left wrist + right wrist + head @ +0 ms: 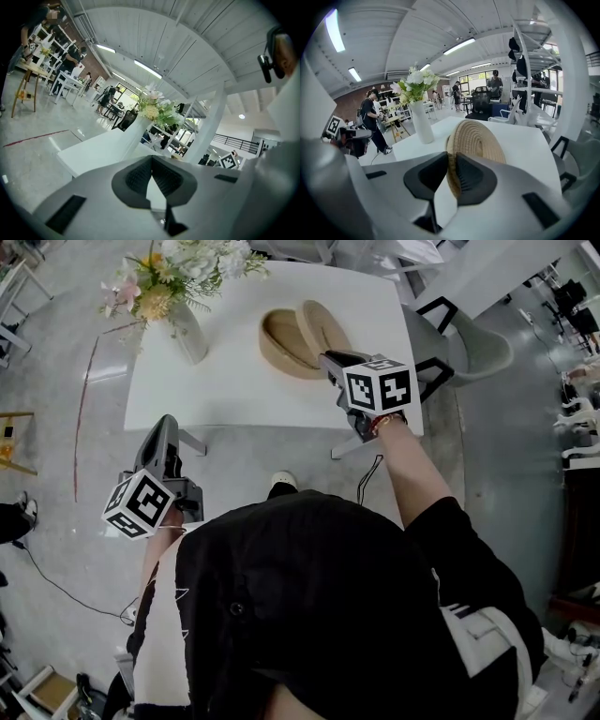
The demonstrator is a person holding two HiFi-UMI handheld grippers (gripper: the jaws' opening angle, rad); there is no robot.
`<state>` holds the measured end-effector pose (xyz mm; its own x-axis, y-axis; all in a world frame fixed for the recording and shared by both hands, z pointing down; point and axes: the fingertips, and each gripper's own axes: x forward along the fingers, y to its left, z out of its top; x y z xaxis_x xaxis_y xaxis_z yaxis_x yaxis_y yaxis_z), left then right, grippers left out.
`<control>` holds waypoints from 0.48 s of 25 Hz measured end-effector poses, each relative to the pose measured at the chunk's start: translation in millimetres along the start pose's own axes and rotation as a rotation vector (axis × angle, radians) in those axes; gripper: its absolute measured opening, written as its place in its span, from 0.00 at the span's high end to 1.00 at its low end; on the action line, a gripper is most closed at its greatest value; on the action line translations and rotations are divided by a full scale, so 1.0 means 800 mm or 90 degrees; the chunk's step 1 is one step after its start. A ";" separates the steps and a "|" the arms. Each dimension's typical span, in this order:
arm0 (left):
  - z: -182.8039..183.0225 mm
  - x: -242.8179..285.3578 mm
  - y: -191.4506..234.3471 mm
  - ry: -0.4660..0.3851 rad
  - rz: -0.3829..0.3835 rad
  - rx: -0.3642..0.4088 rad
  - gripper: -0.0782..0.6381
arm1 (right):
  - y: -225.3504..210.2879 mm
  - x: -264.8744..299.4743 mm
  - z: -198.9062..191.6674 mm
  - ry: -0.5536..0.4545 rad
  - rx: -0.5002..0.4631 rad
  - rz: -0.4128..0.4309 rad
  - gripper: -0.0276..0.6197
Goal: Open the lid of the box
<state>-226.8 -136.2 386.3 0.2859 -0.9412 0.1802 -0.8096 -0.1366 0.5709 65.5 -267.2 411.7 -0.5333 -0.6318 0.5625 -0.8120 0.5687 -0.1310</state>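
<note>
A round woven box (281, 348) sits open on the white table (225, 381). Its woven lid (323, 326) stands tilted on edge over the box's right side. My right gripper (330, 360) is shut on the lid's near rim. In the right gripper view the lid (480, 140) rises between the dark pads, with the right gripper (451, 159) pinching its edge. My left gripper (167, 426) hangs off the table's front-left corner, away from the box. In the left gripper view the left gripper (151, 158) has its fingertips together and nothing between them.
A white vase with flowers (187, 324) stands at the table's back left, left of the box. A pale chair (478, 345) stands to the table's right. Other tables and people are farther off on the grey floor.
</note>
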 end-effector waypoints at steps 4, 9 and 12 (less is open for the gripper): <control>-0.002 0.002 -0.005 0.003 -0.005 0.003 0.88 | -0.002 -0.006 0.001 -0.023 0.021 -0.002 0.86; -0.005 0.001 -0.012 0.008 -0.010 0.008 0.88 | -0.005 -0.014 0.003 -0.044 0.043 -0.006 0.86; -0.006 0.002 -0.015 0.009 -0.013 0.010 0.88 | -0.008 -0.018 0.005 -0.061 0.069 -0.008 0.86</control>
<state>-214.6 -134.5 383.5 0.3099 -0.9335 0.1802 -0.8111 -0.1607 0.5625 77.6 -263.5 401.1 -0.5383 -0.6890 0.4853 -0.8373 0.5028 -0.2148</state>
